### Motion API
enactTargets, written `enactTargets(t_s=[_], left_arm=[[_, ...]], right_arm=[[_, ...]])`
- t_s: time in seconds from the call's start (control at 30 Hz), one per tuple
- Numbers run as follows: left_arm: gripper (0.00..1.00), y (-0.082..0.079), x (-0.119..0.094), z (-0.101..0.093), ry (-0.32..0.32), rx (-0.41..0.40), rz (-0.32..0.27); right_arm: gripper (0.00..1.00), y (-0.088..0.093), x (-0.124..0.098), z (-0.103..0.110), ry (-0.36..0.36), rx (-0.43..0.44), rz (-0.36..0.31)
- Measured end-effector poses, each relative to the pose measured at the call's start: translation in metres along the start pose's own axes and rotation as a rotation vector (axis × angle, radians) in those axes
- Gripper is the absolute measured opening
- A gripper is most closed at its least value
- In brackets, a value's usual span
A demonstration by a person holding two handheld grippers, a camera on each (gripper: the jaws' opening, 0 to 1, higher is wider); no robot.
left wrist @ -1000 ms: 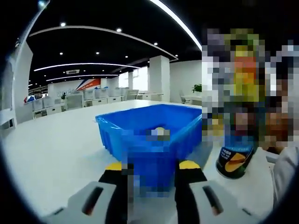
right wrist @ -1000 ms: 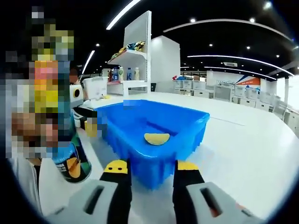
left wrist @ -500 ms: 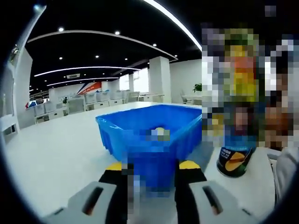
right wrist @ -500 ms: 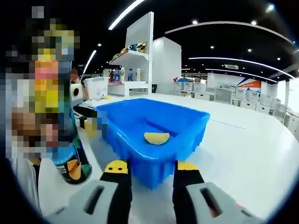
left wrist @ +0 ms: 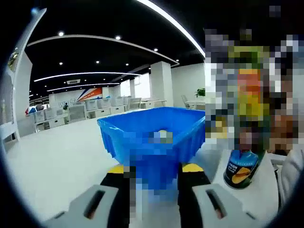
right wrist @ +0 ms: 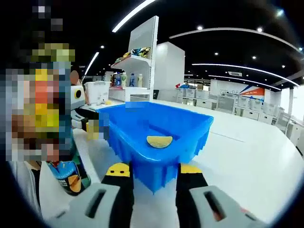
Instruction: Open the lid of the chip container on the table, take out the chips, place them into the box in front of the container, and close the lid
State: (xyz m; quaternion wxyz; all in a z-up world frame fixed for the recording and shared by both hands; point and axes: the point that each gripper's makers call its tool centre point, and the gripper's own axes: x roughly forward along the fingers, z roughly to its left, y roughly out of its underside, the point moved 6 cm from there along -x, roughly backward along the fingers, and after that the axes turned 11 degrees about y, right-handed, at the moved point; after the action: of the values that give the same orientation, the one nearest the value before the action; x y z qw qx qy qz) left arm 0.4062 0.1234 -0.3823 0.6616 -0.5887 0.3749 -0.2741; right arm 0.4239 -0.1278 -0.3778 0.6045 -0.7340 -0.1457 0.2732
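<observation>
Chips can [left wrist: 241, 170] stands upright on the white counter [left wrist: 52, 161], just beside the blue box [left wrist: 152, 137]; in the right gripper view the can [right wrist: 70, 176] sits at the box's [right wrist: 156, 137] near left corner. That closeness suits short transfers from can to box. Upper part of the can is hidden, so you cannot tell whether the lid is on or off.

One chip [right wrist: 159, 141] already lies on the box floor: pale yellow, curved, thin, likely brittle. Box is glossy moulded plastic, ribbed on its outer walls, with a flared rim. Can looks like a smooth printed cylinder, dark at the base.

Your left tool [left wrist: 156, 171] and right tool [right wrist: 154, 172] both point at the box's near wall, jaws parted, nothing between them. Each hangs above the counter, short of the box. Judgement: at least one chip is moved; more transfers or lid closing may remain.
</observation>
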Motion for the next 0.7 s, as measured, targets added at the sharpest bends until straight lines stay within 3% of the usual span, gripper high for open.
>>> enactTargets(t_s=[0.37, 0.7], left_arm=[[0.36, -0.013, 0.007, 0.023, -0.013, -0.001, -0.018], [0.36, -0.01, 0.022, 0.041, -0.023, -0.014, -0.014]], right_arm=[[0.32, -0.021, 0.016, -0.01, 0.006, -0.03, -0.021], [0.32, -0.016, 0.035, -0.022, 0.007, -0.021, -0.01]])
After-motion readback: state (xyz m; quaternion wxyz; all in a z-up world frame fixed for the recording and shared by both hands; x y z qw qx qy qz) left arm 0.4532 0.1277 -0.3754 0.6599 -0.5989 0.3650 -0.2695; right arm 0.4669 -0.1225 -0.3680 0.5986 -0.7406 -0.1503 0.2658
